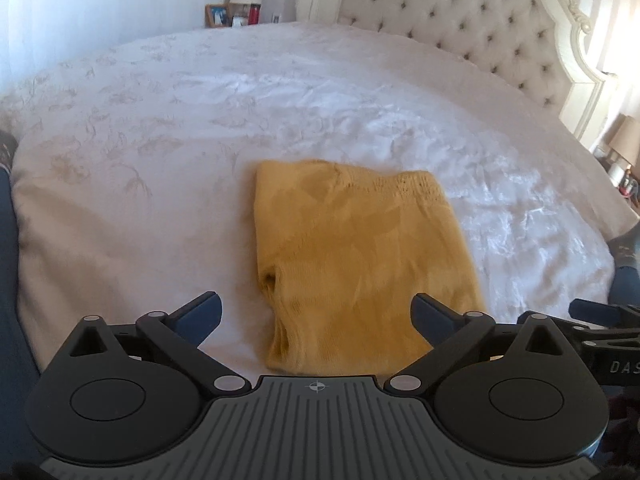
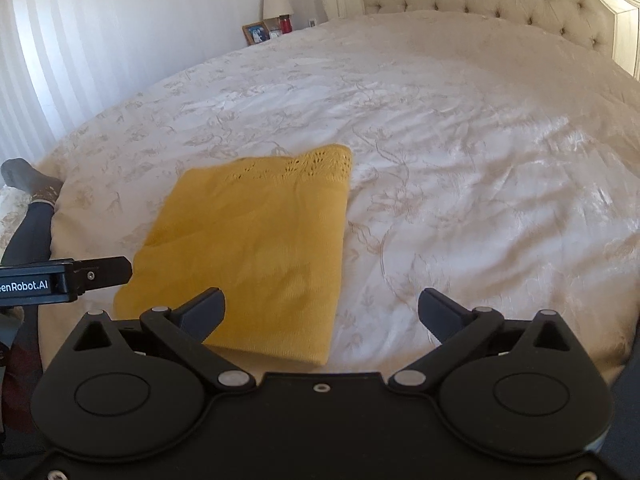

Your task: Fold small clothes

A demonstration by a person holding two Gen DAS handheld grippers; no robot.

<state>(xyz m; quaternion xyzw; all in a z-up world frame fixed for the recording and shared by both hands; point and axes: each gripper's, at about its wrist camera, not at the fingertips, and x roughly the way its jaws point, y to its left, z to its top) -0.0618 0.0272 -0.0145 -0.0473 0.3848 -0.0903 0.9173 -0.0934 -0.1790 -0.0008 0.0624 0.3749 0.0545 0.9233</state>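
White embroidered bedspread (image 1: 160, 128) is carrying a mustard-yellow knitted garment (image 1: 352, 256), folded into a flat rectangle near its front edge.

Left gripper (image 1: 316, 316) and right gripper (image 2: 322, 312) are both hovering spread wide and empty, apparently having let go so the fold lies undisturbed.

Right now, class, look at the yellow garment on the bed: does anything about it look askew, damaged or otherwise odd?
Nothing stands out. The yellow knitted garment lies folded into a compact rectangle on the white bedspread, edges fairly even. Its holes are a lace pattern along the far edge, not damage. Both tongs are open and hold nothing.
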